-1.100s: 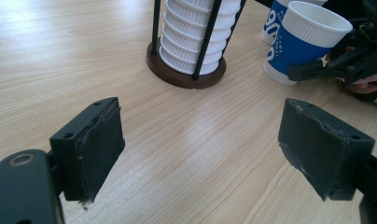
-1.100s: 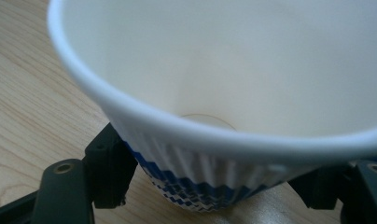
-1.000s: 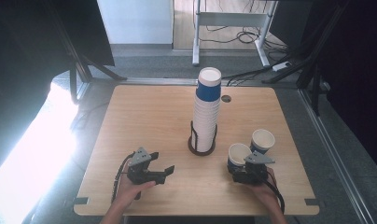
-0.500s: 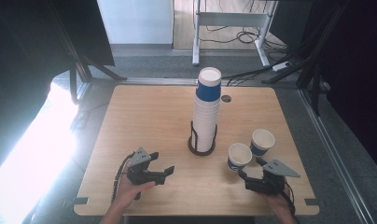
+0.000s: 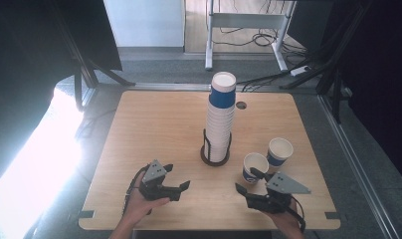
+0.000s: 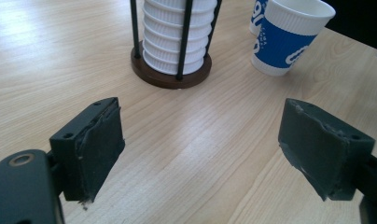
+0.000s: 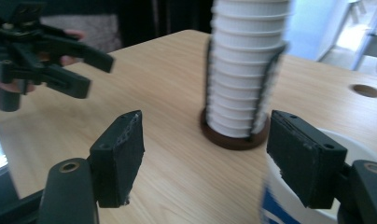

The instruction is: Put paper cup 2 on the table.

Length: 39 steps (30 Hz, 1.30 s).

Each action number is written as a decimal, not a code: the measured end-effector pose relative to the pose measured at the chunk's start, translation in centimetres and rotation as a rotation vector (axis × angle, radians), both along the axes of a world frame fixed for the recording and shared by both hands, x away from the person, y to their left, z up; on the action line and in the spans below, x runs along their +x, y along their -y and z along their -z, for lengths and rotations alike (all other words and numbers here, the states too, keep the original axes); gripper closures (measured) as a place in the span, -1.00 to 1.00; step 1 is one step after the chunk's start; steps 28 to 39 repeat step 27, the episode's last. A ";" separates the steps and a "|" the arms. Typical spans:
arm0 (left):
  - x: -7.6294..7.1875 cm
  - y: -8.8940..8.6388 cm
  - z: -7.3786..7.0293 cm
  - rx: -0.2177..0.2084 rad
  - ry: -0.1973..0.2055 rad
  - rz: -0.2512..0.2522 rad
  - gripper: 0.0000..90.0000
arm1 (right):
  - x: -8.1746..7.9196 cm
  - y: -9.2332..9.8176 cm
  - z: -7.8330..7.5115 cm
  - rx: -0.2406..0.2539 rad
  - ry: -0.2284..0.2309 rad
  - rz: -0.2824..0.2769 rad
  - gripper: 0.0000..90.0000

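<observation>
Right gripper view puts the near paper cup [image 7: 276, 207] low on the table [image 7: 168, 154], just outside one pad [image 7: 301, 156], not between the two. Judge it light, thin-walled and easy to crush or tip, so pinch its blue band gently. Your right gripper [image 5: 246, 180] has just been closing its jaws; they stand apart, empty.

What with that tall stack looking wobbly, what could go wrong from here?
1. The right gripper has one of its fingers right against the near cup. A sideways move could tip the cup or push it into the second cup just beside it.
2. The cup stack rises far above its holder. A bump near the top could probably topple it.
</observation>
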State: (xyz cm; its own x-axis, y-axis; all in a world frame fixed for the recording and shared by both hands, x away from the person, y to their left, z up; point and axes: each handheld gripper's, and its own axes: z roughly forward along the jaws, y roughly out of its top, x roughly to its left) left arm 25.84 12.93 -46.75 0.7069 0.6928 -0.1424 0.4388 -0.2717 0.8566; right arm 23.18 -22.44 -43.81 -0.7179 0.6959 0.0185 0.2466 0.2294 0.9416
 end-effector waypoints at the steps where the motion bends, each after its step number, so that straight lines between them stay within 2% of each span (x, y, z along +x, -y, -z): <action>1: 0.0 0.1 0.0 0.000 0.002 0.003 -0.69 | 0.2 -0.8 0.2 -0.004 -0.009 -0.022 -0.38; 8: -0.1 0.1 0.0 0.011 0.011 0.014 -0.69 | 1.6 -4.7 1.2 -0.018 -0.053 -0.097 -0.39; 11: -0.1 0.0 0.1 0.014 0.012 0.016 -0.69 | 1.7 -5.4 1.6 -0.024 -0.064 -0.108 -0.40; 18: -0.2 0.2 0.1 0.021 0.010 0.023 -0.69 | 1.6 -5.4 2.0 -0.021 -0.071 -0.109 -0.40; 26: 0.1 0.2 0.0 0.013 0.012 0.018 -0.69 | 1.7 -5.2 1.9 0.000 -0.073 -0.124 -0.42; 39: 0.1 0.2 0.0 0.012 0.010 0.017 -0.69 | 1.7 -5.2 1.9 0.000 -0.075 -0.129 -0.44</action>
